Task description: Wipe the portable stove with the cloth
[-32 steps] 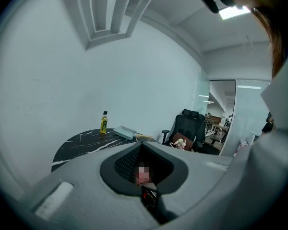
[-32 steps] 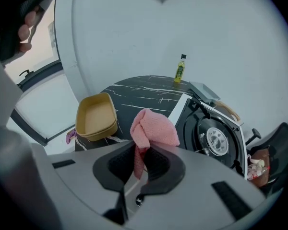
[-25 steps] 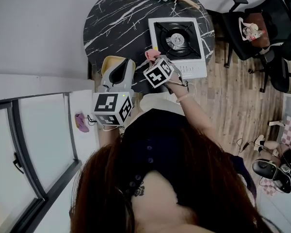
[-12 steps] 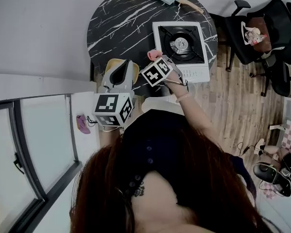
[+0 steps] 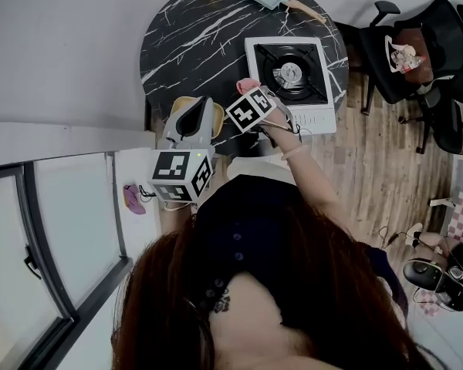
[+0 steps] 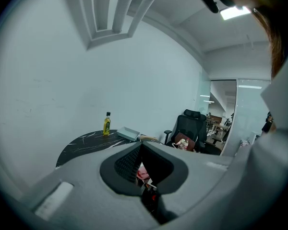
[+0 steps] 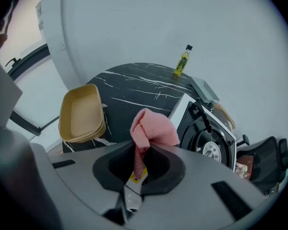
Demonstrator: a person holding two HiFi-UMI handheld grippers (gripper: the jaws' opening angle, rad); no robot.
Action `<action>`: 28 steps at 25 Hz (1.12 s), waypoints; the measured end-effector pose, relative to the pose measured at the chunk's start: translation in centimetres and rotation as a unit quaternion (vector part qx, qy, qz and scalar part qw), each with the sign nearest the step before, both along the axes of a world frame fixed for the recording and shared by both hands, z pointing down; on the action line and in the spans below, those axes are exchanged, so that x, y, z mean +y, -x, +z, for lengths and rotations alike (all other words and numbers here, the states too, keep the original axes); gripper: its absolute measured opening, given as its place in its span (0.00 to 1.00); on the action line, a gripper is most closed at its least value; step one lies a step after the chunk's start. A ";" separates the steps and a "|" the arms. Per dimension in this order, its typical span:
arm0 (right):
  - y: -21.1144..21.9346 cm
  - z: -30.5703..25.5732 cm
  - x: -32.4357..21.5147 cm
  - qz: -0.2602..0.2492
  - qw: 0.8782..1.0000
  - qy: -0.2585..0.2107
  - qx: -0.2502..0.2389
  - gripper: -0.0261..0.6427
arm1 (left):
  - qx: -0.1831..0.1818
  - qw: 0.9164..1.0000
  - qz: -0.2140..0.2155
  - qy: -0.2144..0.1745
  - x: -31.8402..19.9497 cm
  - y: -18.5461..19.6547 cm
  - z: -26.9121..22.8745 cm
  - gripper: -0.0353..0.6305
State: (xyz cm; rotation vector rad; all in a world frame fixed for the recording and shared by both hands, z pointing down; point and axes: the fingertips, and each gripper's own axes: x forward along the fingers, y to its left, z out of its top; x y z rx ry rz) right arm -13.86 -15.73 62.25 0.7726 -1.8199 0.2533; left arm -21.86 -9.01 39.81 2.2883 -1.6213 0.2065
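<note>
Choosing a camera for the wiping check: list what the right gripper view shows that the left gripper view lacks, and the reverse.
Only the right gripper view: the stove, the yellow trays, and the pink cloth clamped in the right hand-held gripper. Only the left gripper view: a lit ceiling lamp. Both: the black table, the yellow bottle and an office chair.

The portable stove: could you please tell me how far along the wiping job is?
Done: the pink cloth is picked up, clamped in the right gripper. In hand: that gripper hovers by the near-left corner of the portable stove. Left: the cloth looks clear of the stove, so all the wiping. The left gripper is shut and empty.
</note>
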 end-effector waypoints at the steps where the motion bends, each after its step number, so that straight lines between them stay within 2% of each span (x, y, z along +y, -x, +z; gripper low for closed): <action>1: 0.0 0.0 -0.1 -0.001 1.000 0.004 0.001 0.09 | -0.001 1.000 -0.001 0.001 0.0 0.1 0.0 0.07; 11: 0.0 0.2 -0.3 0.001 0.998 0.064 0.013 0.09 | -0.009 1.000 -0.004 0.006 -0.3 0.9 0.2 0.07; 21: 0.1 0.3 -0.2 -0.004 0.997 0.066 0.033 0.09 | -0.014 1.000 -0.005 0.005 0.0 1.3 0.1 0.07; 28: 0.2 0.3 -0.7 -0.028 0.995 0.080 0.045 0.09 | -0.014 1.000 -0.008 0.005 -0.1 1.4 0.2 0.07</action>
